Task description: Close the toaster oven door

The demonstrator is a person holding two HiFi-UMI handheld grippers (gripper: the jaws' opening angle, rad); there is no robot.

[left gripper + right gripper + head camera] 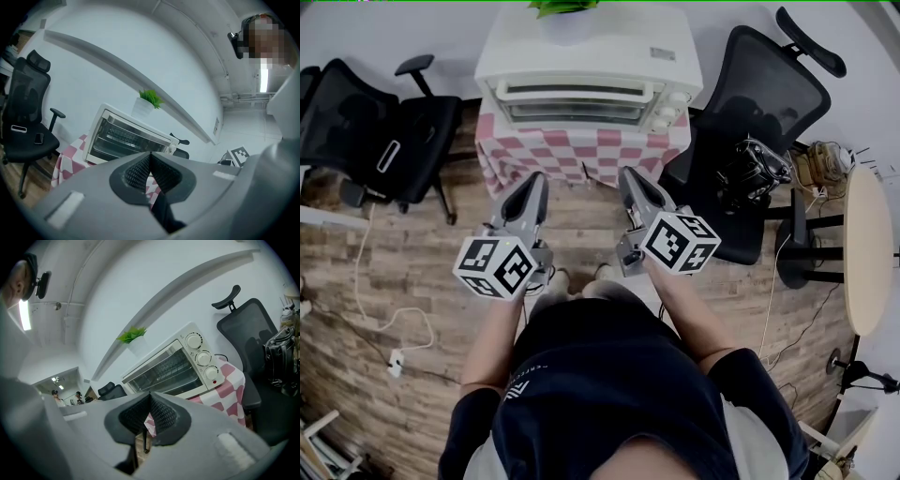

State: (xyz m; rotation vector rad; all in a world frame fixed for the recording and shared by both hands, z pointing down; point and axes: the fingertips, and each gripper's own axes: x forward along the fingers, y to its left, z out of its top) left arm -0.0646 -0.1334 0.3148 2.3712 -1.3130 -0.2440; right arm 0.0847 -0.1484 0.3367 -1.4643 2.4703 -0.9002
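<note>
A white toaster oven (pixel 581 66) stands on a small table draped in a red-and-white checked cloth (pixel 581 152). Its glass door (pixel 572 101) stands upright against the front, handle along the top, three knobs at the right. It shows too in the left gripper view (pixel 126 136) and the right gripper view (pixel 173 364). My left gripper (pixel 539 178) and right gripper (pixel 626 173) hover side by side short of the table, pointing at the oven without touching it. Each pair of jaws, left gripper (pixel 150 153) and right gripper (pixel 150 393), is shut with nothing held.
A potted green plant (pixel 562 7) sits on the oven's top. A black office chair (pixel 384 131) stands left of the table, another (pixel 769 103) at the right with a dark bag (pixel 755 169) on its seat. A round table's edge (pixel 867 248) lies far right. Cables trail over the wooden floor.
</note>
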